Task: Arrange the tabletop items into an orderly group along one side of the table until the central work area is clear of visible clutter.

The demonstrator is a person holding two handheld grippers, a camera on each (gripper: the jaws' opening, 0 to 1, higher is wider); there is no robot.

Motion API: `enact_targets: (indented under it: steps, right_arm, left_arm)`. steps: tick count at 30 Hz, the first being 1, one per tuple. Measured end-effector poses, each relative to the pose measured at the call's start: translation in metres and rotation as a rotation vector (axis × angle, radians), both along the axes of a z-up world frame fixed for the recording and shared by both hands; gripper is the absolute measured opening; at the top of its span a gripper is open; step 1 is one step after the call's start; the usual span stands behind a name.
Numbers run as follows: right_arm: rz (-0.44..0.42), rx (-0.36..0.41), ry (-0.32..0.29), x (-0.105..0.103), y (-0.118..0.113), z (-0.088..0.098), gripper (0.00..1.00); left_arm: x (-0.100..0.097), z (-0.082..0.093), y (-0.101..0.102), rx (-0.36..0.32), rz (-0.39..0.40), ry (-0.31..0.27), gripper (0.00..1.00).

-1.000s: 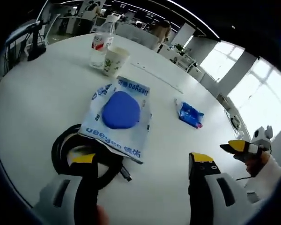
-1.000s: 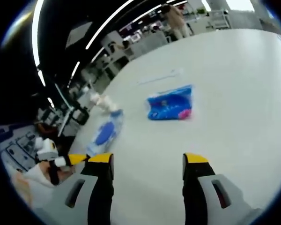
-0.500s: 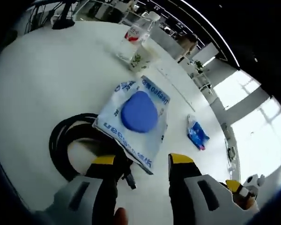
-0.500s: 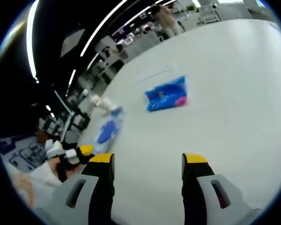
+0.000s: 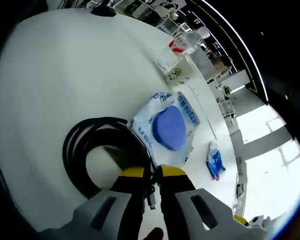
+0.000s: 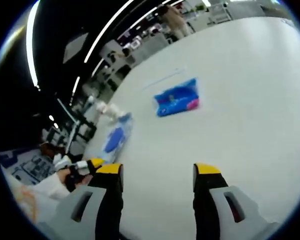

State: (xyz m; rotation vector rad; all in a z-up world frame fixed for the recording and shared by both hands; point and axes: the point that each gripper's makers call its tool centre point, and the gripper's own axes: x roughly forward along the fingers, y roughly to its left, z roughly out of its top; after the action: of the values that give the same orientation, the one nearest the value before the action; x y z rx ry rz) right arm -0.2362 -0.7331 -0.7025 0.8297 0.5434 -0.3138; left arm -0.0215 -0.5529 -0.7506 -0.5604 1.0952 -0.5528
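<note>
A coiled black cable [image 5: 85, 150] lies on the white table [image 5: 55, 75], and my left gripper [image 5: 153, 173] is shut on its near loop, the yellow tips almost touching. Just beyond the coil lies a clear printed bag holding a blue pad [image 5: 169, 127]. A small blue packet [image 5: 215, 162] rests farther right. In the right gripper view my right gripper [image 6: 158, 171] hangs open over bare table [image 6: 250, 125], with the blue packet [image 6: 177, 98] ahead of it. The bag with the blue pad [image 6: 112, 140] shows at left, and the left gripper [image 6: 87, 164] is below it in a gloved hand.
A plastic water bottle [image 5: 172, 52] and a paper cup [image 5: 179, 72] stand together at the far side of the table; they also appear small as the bottle and cup [image 6: 107, 108]. Office desks and a person stand beyond the table edge.
My left gripper has closed from open onto the black cable's loop while moving in over the coil. The right gripper stays open and has barely moved.
</note>
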Motion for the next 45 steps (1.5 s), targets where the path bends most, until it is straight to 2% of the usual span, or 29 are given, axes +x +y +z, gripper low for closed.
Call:
enact_targets:
  steps: [4,9,17,21,24,26,29,33,35,37,38,39,41,45]
  right_arm:
    - [0.009,0.006,-0.003,0.003,0.003,0.0,0.54]
    - [0.015,0.025,-0.012,0.008,0.008,-0.002,0.54]
    - [-0.005,0.113,-0.06,0.017,0.018,-0.003,0.54]
    - [-0.039,0.259,-0.15,0.034,0.029,0.004,0.59]
    - [-0.031,0.334,-0.197,0.052,0.04,0.007,0.64]
    - [-0.023,0.415,-0.222,0.067,0.051,0.009,0.69]
    - [-0.021,0.585,-0.27,0.103,0.077,0.017,0.74]
    - [-0.026,0.712,-0.319,0.143,0.098,0.026,0.73]
    - [-0.073,0.777,-0.345,0.16,0.102,0.028,0.73]
    - [-0.165,0.895,-0.381,0.175,0.1,0.03,0.73]
    - [-0.213,0.921,-0.401,0.179,0.096,0.03,0.71]
    - [-0.237,0.913,-0.412,0.182,0.092,0.029,0.69]
    - [-0.251,0.87,-0.409,0.181,0.086,0.025,0.66]
    - [-0.306,0.861,-0.42,0.174,0.065,0.022,0.63]
  left_arm:
    - [0.003,0.003,-0.002,-0.049,0.037,0.029,0.0]
    - [-0.001,0.013,-0.004,-0.107,0.016,0.029,0.0]
    - [-0.011,0.048,-0.018,-0.298,-0.008,0.044,0.0]
    - [-0.015,0.065,-0.022,-0.361,-0.041,0.02,0.0]
    - [-0.018,0.078,-0.024,-0.436,-0.044,0.027,0.0]
    - [-0.019,0.087,-0.025,-0.489,-0.045,0.026,0.0]
    - [-0.025,0.094,-0.024,-0.505,-0.079,0.009,0.0]
    - [-0.029,0.103,-0.024,-0.564,-0.091,0.019,0.0]
    - [-0.033,0.109,-0.025,-0.603,-0.097,0.039,0.0]
    - [-0.036,0.114,-0.024,-0.614,-0.126,0.028,0.0]
    - [-0.039,0.118,-0.024,-0.622,-0.146,0.019,0.0]
    - [-0.041,0.121,-0.023,-0.631,-0.156,0.019,0.0]
    - [-0.044,0.129,-0.022,-0.665,-0.167,0.018,0.0]
    - [-0.057,0.141,-0.02,-0.724,-0.248,0.04,0.0]
